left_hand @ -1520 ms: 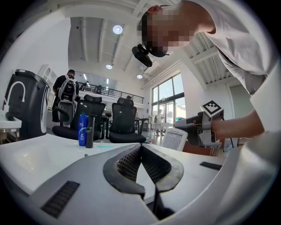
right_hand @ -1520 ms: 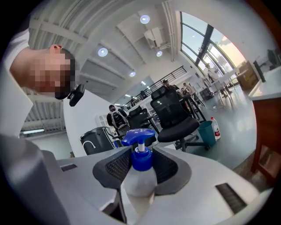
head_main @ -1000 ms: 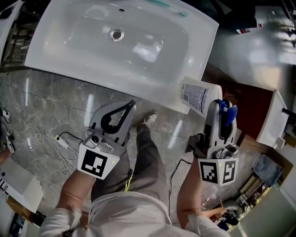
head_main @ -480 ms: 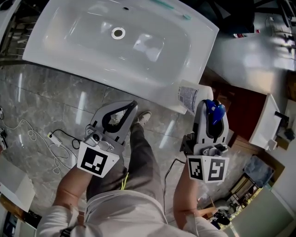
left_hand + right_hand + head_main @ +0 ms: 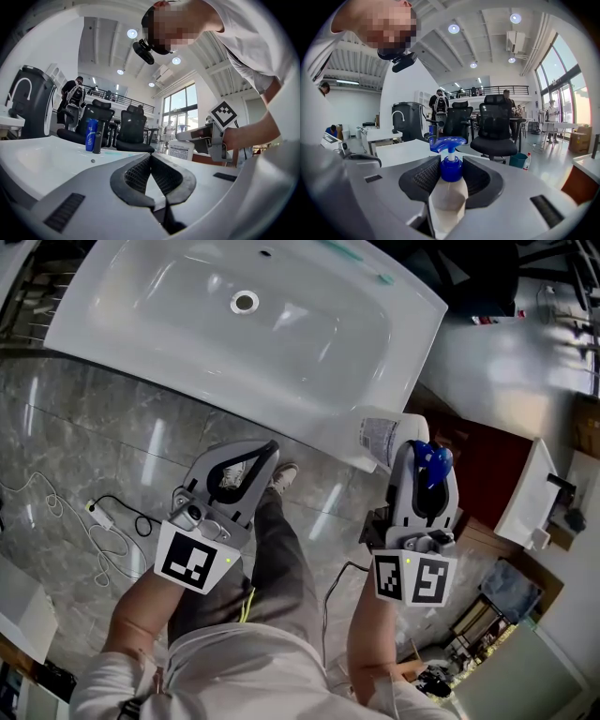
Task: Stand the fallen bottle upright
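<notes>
Here the one white plastic pump bottle (image 5: 380,438) sits close to upright, slightly tipped, with its blue pump head (image 5: 447,143) on top. It is at the front right corner of the glossy white washbasin (image 5: 141,324). The right gripper (image 5: 427,457) clamps ribbed black pads (image 5: 425,176) on the bottle's blue collar. The left gripper (image 5: 265,454) is closed and empty.

White bottle (image 5: 379,439), blue pump (image 5: 431,461), upright at sink (image 5: 187,329) corner, neck in jaws.
</notes>
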The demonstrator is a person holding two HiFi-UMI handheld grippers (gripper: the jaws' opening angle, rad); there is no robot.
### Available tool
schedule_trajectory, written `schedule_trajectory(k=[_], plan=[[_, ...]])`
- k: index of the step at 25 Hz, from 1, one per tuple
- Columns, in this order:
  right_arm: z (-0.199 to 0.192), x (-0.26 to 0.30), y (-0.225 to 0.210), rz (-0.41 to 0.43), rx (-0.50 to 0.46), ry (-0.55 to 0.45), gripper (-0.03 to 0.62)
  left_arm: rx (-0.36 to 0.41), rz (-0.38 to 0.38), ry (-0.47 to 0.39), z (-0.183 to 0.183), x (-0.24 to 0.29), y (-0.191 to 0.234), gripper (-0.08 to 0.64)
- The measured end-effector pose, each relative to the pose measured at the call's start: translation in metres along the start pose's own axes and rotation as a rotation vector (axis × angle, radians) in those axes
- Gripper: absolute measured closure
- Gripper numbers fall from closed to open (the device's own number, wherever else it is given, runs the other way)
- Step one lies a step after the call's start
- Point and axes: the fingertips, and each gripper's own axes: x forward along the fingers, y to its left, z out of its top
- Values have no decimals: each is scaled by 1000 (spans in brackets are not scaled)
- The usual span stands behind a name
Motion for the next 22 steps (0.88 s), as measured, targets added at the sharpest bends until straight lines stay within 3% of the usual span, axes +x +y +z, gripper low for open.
schedule_trajectory(k=[5, 10, 22], plan=[[-1, 1, -2, 5, 20, -15, 436, -19, 17, -14, 0, 3, 1, 545], [-4, 4, 6, 60, 20, -19, 356, -22, 19, -1, -6, 4, 2, 545], [-5, 1, -3, 75, 26, -24, 347, -25, 8, 10, -13, 15, -2, 545]])
